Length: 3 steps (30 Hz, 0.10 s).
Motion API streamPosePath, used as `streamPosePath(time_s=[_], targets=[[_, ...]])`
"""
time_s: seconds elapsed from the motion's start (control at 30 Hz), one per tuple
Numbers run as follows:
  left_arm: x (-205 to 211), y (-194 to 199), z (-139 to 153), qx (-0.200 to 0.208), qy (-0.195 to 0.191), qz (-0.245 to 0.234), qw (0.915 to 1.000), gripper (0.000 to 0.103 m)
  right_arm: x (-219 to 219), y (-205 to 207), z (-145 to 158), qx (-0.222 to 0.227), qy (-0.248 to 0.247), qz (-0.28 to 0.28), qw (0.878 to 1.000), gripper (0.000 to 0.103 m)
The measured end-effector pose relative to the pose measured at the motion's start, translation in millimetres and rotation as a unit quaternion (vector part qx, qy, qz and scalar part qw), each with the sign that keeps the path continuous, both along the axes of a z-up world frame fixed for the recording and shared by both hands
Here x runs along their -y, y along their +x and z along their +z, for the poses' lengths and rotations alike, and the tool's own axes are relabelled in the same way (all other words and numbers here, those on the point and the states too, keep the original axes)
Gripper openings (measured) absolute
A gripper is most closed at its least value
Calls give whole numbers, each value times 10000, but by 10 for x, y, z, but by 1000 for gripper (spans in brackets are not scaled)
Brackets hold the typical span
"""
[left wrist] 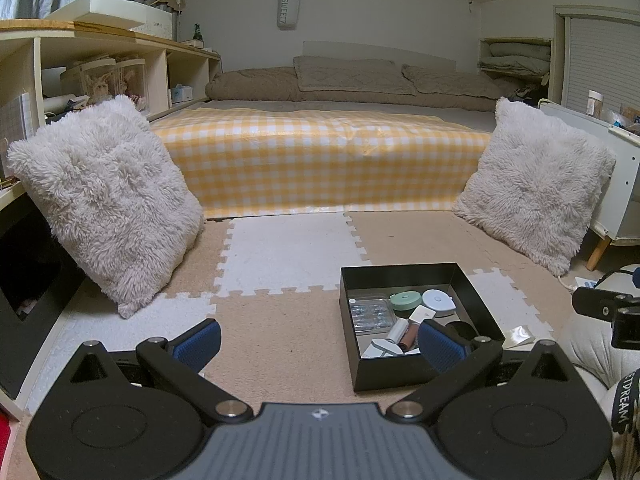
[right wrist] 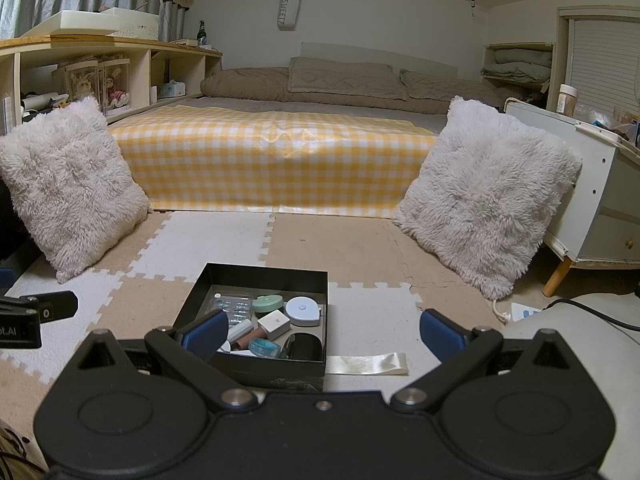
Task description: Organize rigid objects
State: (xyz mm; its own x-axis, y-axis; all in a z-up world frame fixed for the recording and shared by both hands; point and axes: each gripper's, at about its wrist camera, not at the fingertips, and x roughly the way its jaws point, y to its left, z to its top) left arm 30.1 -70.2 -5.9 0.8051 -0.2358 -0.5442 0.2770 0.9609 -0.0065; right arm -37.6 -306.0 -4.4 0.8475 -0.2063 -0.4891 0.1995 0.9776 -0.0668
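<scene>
A black open box (left wrist: pixel 476 292) (right wrist: pixel 320 276) sits on the foam floor mat. Inside lie several small items: a green round case (left wrist: pixel 406 301) (right wrist: pixel 267 303), a pale blue round case (left wrist: pixel 439 301) (right wrist: pixel 303 311), a clear blister pack (left wrist: pixel 369 314) (right wrist: pixel 234 307), a white cube (right wrist: pixel 274 323), a brown tube (left wrist: pixel 410 334) (right wrist: pixel 246 340), a blue tape roll (right wrist: pixel 264 347) and a black case (right wrist: pixel 305 346). My left gripper (left wrist: pixel 320 342) is open, low over the mat, its right finger over the box's near corner. My right gripper (right wrist: pixel 323 334) is open, straddling the box's near right part.
Two fluffy white cushions (left wrist: pixel 108 204) (left wrist: pixel 534 188) lean at either side of a low bed with a yellow checked cover (left wrist: pixel 320 164). A strip of shiny film (right wrist: pixel 368 363) lies right of the box. Wooden shelves (left wrist: pixel 92 64) stand left, a white cabinet (right wrist: pixel 600 200) right.
</scene>
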Motion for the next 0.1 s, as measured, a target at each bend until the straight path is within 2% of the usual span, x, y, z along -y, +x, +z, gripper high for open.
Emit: streamPosePath(time_s=[0.1], targets=[[-8,-6,13,-8,1,18,10000,103,0,0,0,0,-2,0,10000,103]])
